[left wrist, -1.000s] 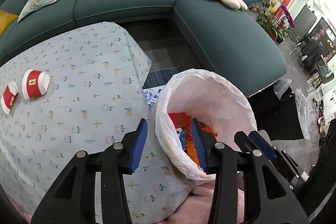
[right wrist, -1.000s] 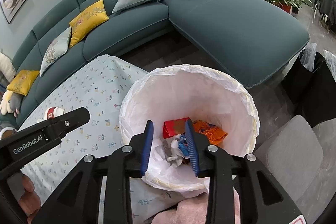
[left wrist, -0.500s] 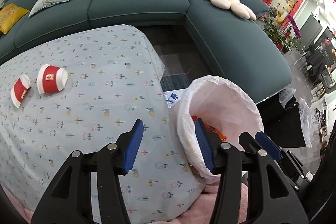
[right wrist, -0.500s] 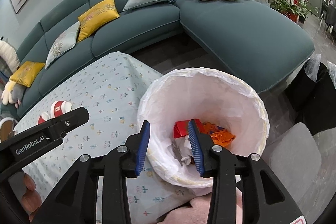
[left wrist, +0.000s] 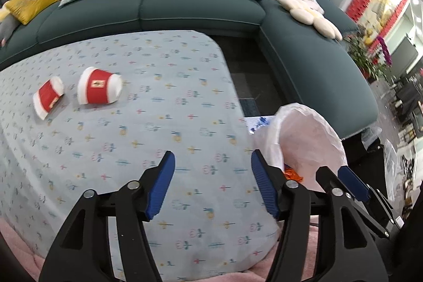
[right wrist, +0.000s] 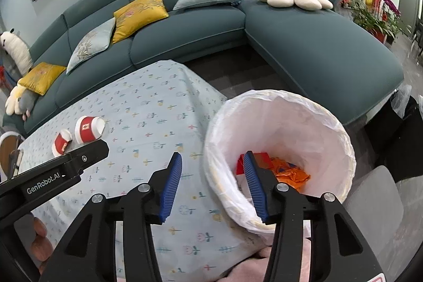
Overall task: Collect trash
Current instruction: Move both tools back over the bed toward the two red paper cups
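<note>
at ten o'clock on the tablecloth (left wrist: 158, 107) lie two paper cups, the small cup (left wrist: 48, 97) just beside the big cup (left wrist: 99, 89), both tipped over. they look light, thin and crushable, best pinched gently across the wall. left gripper (left wrist: 212, 169) hangs over bare cloth, jaws just opening to a medium gap, empty. right gripper (right wrist: 212, 170) likewise, one jaw above the lined bin (right wrist: 341, 128) at three o'clock.
</note>
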A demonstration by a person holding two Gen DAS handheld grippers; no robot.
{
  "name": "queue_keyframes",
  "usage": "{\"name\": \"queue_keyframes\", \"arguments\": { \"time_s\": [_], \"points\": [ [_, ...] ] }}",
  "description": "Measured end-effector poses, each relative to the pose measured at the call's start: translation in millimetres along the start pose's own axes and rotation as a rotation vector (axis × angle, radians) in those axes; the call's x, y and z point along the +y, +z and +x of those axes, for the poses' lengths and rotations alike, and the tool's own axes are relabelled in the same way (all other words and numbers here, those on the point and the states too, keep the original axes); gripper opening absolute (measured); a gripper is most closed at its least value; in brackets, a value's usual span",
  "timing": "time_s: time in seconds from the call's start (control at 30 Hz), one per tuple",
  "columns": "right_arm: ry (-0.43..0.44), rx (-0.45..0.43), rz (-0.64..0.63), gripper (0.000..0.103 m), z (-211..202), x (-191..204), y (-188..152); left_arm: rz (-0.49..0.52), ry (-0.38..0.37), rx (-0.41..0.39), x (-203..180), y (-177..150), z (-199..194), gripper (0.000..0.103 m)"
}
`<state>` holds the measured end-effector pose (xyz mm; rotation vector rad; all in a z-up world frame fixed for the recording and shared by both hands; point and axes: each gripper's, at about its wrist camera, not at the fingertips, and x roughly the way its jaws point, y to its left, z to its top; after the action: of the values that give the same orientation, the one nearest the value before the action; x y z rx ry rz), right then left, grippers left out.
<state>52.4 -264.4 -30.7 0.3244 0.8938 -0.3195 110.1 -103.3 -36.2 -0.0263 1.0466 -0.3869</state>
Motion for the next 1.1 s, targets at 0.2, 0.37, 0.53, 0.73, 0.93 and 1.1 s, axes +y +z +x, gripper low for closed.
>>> {"name": "queue_keyframes", "arguments": {
  "time_s": [0.2,0.37,0.53,0.73,0.93,1.1],
  "points": [
    [0.019,0.01,-0.048,0.05,3,30,-3,-0.047,0.029,-0.006,34,-1,-6,0.061],
    [0.032,0.013,-0.096,0.055,4,56,-6,-0.088,0.047,-0.009,63,-2,-9,0.061],
    [0.041,0.027,-0.132,0.055,8,82,-11,-0.129,0.062,-0.007,91,-6,-12,0.062],
    [0.051,0.045,-0.176,0.058,14,114,-18,-0.187,0.09,-0.007,133,-11,-15,0.063],
    [0.073,0.069,-0.217,0.058,25,151,-25,-0.26,0.128,-0.009,184,-17,-20,0.063],
    [0.092,0.09,-0.259,0.058,35,183,-31,-0.293,0.171,-0.011,218,-18,-22,0.063]
  ]
}}
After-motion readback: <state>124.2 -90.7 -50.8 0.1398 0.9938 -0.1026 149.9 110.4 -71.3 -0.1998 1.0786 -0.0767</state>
